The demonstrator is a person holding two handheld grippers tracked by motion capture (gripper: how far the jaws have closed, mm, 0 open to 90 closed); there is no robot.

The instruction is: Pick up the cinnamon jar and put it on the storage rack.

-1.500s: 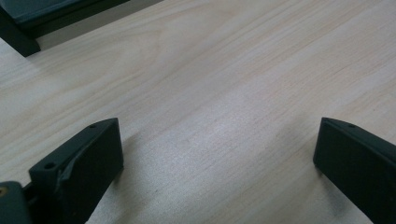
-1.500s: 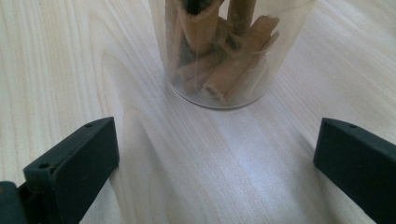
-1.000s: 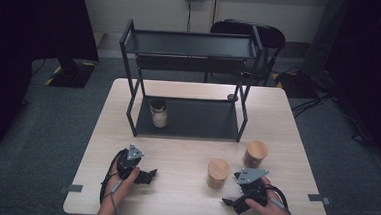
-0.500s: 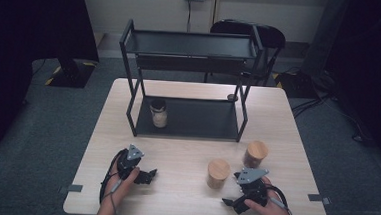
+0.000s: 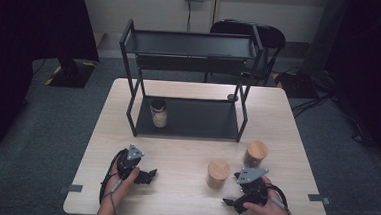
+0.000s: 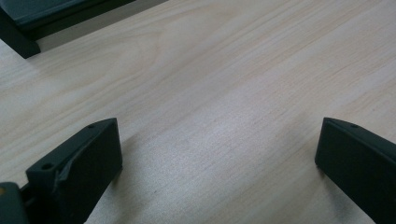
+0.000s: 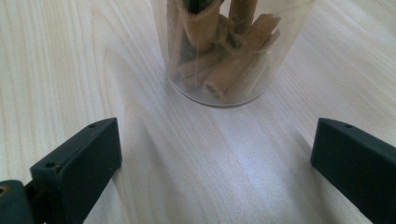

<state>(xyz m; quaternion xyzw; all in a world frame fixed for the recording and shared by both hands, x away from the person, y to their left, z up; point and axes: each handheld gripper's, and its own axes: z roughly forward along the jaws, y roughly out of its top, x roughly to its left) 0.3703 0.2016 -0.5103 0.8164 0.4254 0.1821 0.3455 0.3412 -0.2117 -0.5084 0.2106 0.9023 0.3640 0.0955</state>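
The clear jar of cinnamon sticks (image 7: 232,51) stands on the table (image 5: 183,197) at about 12 o'clock from the right gripper (image 7: 215,172), whose jaws gape wide and empty. A fast or off-centre advance could likely nudge or tip it — it looks light. The left gripper (image 6: 212,175) rests equally wide over bare wood. A second wooden-lidded jar (image 5: 256,153) stands near. No readable writing anywhere.

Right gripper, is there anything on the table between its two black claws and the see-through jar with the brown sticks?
Nothing: in the right gripper view, bare table separates the open right gripper from the jar.
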